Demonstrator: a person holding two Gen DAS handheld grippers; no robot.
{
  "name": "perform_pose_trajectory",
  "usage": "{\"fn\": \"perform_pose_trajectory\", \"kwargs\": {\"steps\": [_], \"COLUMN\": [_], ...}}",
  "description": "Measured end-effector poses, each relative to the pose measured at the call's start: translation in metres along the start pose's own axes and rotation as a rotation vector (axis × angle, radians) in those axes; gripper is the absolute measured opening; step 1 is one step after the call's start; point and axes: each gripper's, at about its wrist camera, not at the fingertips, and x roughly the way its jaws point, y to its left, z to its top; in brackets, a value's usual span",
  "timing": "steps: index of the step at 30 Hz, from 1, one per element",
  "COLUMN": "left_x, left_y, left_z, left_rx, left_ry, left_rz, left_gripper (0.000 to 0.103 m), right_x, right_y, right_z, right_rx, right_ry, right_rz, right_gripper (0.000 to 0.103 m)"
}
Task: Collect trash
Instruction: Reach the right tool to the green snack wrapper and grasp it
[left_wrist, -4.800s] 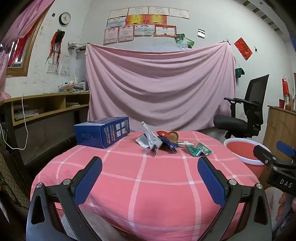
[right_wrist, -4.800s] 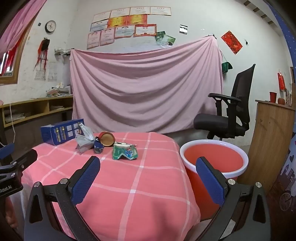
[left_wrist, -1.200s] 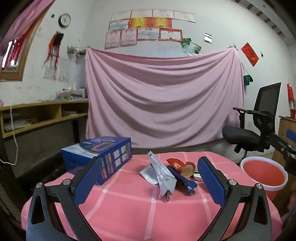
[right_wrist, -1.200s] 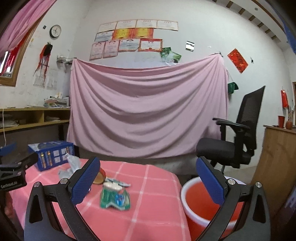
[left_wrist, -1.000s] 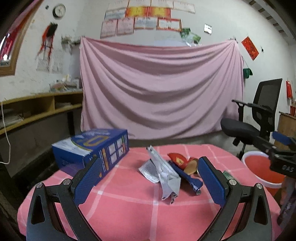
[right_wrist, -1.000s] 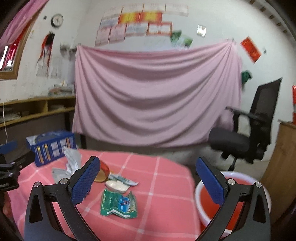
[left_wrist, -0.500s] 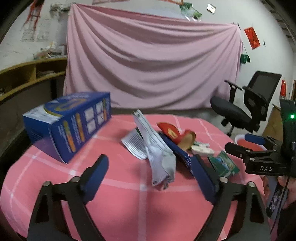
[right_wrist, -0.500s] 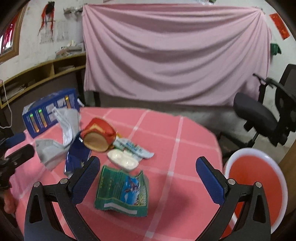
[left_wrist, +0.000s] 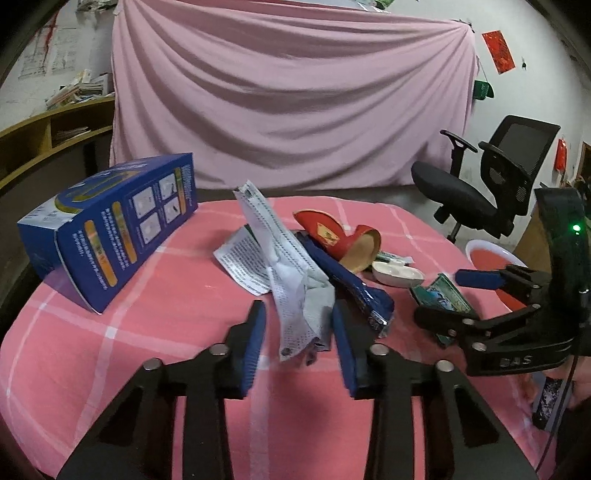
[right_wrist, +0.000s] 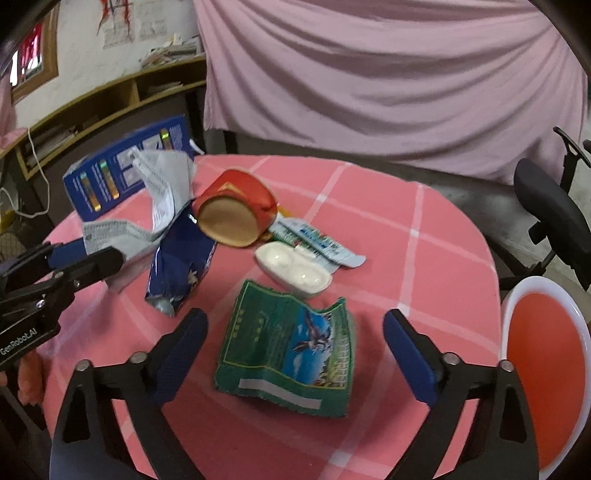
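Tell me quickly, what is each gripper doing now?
Left gripper: open around the grey wrapper, not gripping it.
Right gripper: open, empty, above the green packet.

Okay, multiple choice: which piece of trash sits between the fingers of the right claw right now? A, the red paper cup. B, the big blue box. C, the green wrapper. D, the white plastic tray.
C: in the right wrist view the right claw is open with the green wrapper lying flat on the tablecloth between its fingers; the red paper cup, blue box and white tray lie farther off.
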Motion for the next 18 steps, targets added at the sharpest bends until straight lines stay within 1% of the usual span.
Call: {"fn": "perform_pose_trajectory", "kwargs": {"steps": [2,3,6,10,13,15,16,18], "left_x": [0.001,0.002,0.003,0.002,-0.002,-0.007,-0.008,-0.015], "left_y": [-0.002,-0.003,-0.002,-0.003,-0.004,-0.005,-0.006,-0.01], "left_z": [-0.002,-0.001,-0.003,-0.004,-0.004,-0.007,-0.008,-0.01], "left_rx": [0.006,0.009,0.003,0.0,0.003,0.002,0.003,0.009], "left_ry": [0.007,0.007,0.015,0.011,-0.01,-0.033,-0.043,-0.069], "left_rz": [-0.002,0.001,0.005,0.015,0.032,0.049,0.054,0.065], "left_gripper": [0.02,0.017,0.01,0.008,0.006,0.004,0.004,0.004], "right_x": [0.002,0.004,0.007,0.006,0.006,0.004,0.003,0.002], "right_y": [-0.002,-0.003,-0.006,-0.009,-0.012,-0.014,-0.015,-0.013], "right_z": [0.0,0.0,-0.002,-0.004,-0.005,-0.006,-0.007,-0.008], "right_rx": [0.009,0.017,0.04,0.064,0.077,0.081,0.08,0.075], "right_ry": [0.014,0.022,0.048,0.058,0.06,0.057,0.054,0.046], "right_rz": [0.016,0.022,0.04,0.06,0.058,0.067,0.072,0.081], "right_gripper": [0.076,0.074,0.073,0.071,0.06,0.046,0.043,0.031]}}
